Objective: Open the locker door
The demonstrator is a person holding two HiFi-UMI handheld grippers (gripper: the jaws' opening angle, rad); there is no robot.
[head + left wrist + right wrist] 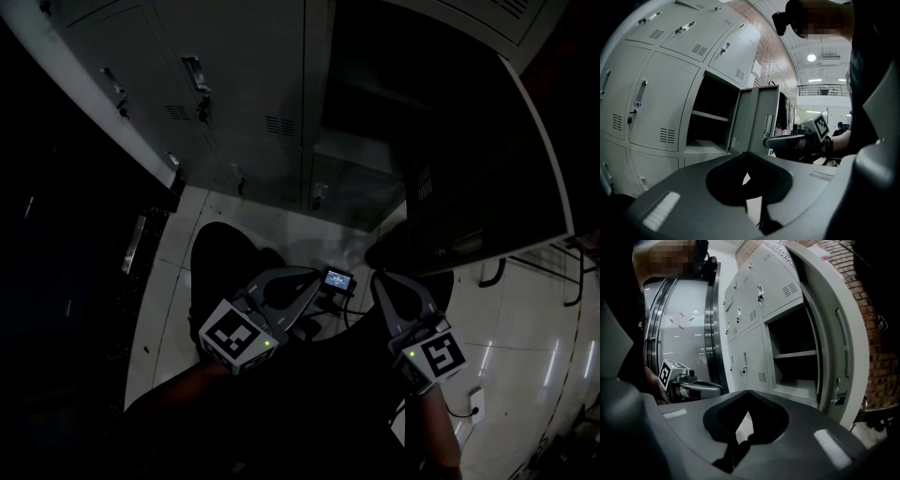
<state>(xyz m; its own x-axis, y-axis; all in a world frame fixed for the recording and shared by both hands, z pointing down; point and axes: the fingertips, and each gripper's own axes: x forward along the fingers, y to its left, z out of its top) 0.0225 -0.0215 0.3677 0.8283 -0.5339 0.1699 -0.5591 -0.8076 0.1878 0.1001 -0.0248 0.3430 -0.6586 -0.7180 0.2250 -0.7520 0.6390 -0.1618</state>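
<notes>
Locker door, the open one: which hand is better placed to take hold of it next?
Probably the right. The locker door hangs open just ahead of the right gripper, on its side. The left gripper sits further across, away from it. Both are closed and empty.

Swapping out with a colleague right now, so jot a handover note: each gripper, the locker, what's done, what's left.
Left gripper: jaws together, nothing in them, held low and clear of the lockers.
Right gripper: jaws together, nothing in them, not touching the door.
Locker door: swung wide open. The compartment behind it shows one shelf and looks bare.
Neighbouring lockers: doors closed.
Done: the door is open.
Left: nothing for this task that the views show.
</notes>
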